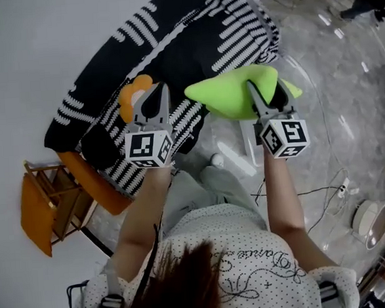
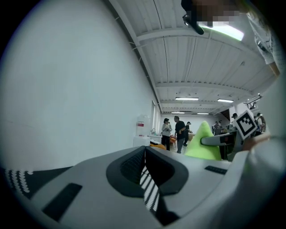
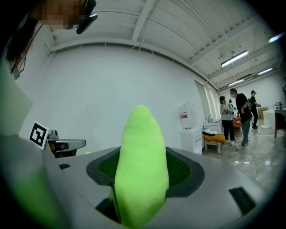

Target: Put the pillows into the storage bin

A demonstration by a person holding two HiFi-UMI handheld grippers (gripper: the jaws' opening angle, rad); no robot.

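The white wall (image 1: 34,56) fills the upper left of the head view and the shiny floor (image 1: 347,106) the right, so the open room lies toward the right and upper right. A big striped cloth (image 1: 172,46) spreads across the top centre. I cannot tell whether it is the soft storage bin or a large pillow. No other bin shows, so the step looks like carrying, and the next move calls for finding the bin's opening. A wooden chair (image 1: 51,199) stands at lower left, close to the person's side. The green pillow (image 1: 234,94) hangs at centre right, clamped in the right tongs (image 1: 260,89). The left tongs (image 1: 154,97) are pinched tight on a fold of the striped cloth, just beside an orange piece (image 1: 134,93). A cable (image 1: 313,191) trails on the floor at lower right, a likely snag.
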